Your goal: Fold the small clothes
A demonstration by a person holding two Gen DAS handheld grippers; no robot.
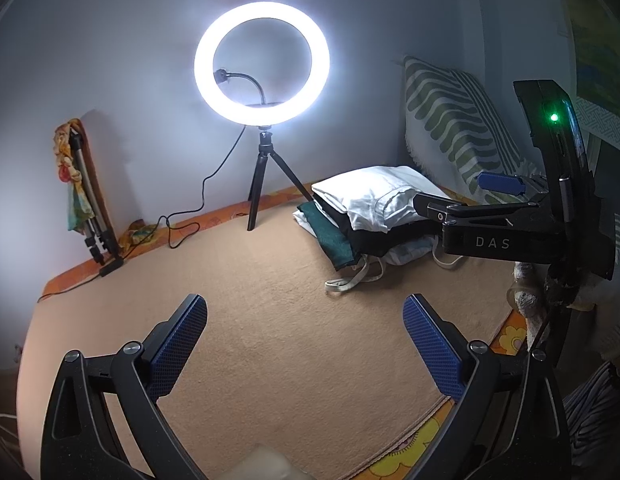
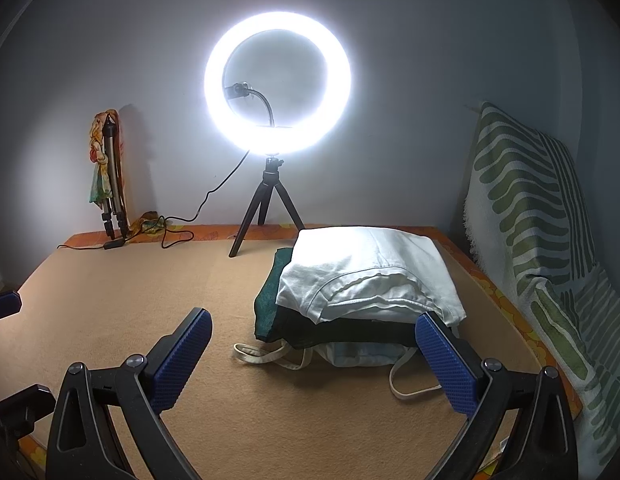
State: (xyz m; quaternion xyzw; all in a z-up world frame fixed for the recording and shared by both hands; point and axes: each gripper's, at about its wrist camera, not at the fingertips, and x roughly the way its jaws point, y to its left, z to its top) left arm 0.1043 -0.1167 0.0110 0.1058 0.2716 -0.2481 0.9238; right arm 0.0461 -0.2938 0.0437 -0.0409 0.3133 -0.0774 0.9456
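The left gripper (image 1: 305, 344) had its blue fingers (image 1: 178, 346) spread wide, and nothing was between them. It hung above a bare part of the tan cloth (image 1: 270, 280) that covered the tabletop. The right gripper (image 2: 313, 360) also had its fingers (image 2: 182, 356) spread apart and held nothing. Its right finger stood just in front of the near right corner of the pile of clothes (image 2: 365, 304); I cannot tell if it touched the pile.

The pile lay on the right part of the tabletop, toward the back. On top was a folded white garment (image 2: 369, 276). Under it was a black piece (image 2: 341, 332), and a dark green piece (image 2: 268, 304) came out on the left side. At the bottom was a pale item with cream straps (image 2: 266, 354) which lay loose on the tan cloth in front of the pile.

In the left wrist view the right gripper (image 1: 449, 200) appeared from the side, at the right end of the pile, with a green lamp (image 1: 554, 117) lit on its body.

Behind the pile a lit ring light (image 2: 278, 82) stood on a small black tripod (image 2: 266, 208). A folded tripod with a colourful cloth (image 2: 106, 168) leaned on the wall at the back left. A cushion with green stripes (image 2: 537, 216) stood at the right edge.
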